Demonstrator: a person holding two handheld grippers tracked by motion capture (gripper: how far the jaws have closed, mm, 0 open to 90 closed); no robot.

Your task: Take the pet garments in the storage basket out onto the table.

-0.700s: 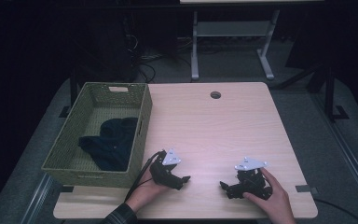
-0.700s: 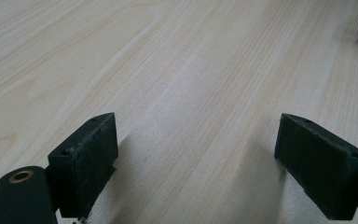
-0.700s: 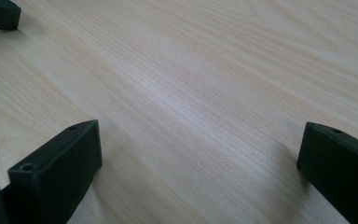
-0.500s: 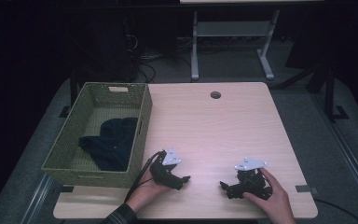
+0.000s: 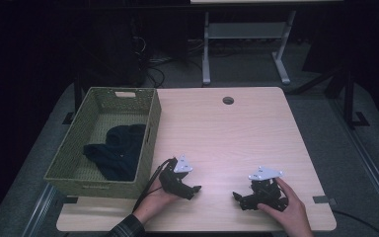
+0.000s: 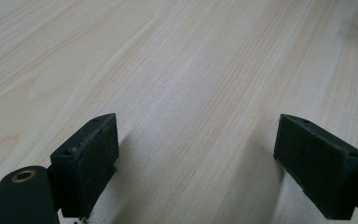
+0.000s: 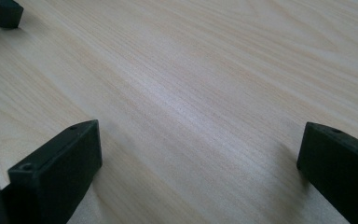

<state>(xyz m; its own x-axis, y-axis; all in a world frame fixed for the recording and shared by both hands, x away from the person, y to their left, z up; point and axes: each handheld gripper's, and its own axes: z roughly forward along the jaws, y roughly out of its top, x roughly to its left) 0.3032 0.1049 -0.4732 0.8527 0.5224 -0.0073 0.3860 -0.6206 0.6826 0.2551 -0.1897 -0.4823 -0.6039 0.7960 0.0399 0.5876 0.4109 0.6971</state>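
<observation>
**Two grippers rest on the table's near edge, jaws spread and empty**

Nearest the camera, the person's hands come in from the bottom of the high view, cut off at the wrists; a bit of plaid sleeve shows on the left. The left gripper (image 5: 193, 189) lies on the table (image 5: 237, 133) near its front edge, tips pointing right. In the left gripper view its jaws stand wide apart with only bare wood grain between them (a dark corner of the other gripper pokes in at the top right). The right gripper (image 5: 237, 196) sits just to the right, well apart from the left one, tips pointing left, the hand wrapped over its back so that much of its body is hidden. Its own view shows the jaws spread just as wide, nothing held, the right jaw cut off by the frame.

Farther back and to the left, a green woven basket (image 5: 149, 129) stands at the table's left side, close to the left gripper but not touching it. Inside lies a dark cloth (image 5: 116, 153), crumpled; its folds are hard to make out in the dim light. Toward the far edge, a small round hole (image 5: 228, 100) is set in the tabletop. Beyond the table the room is almost black, apart from a pale desk frame (image 5: 246, 47).
</observation>
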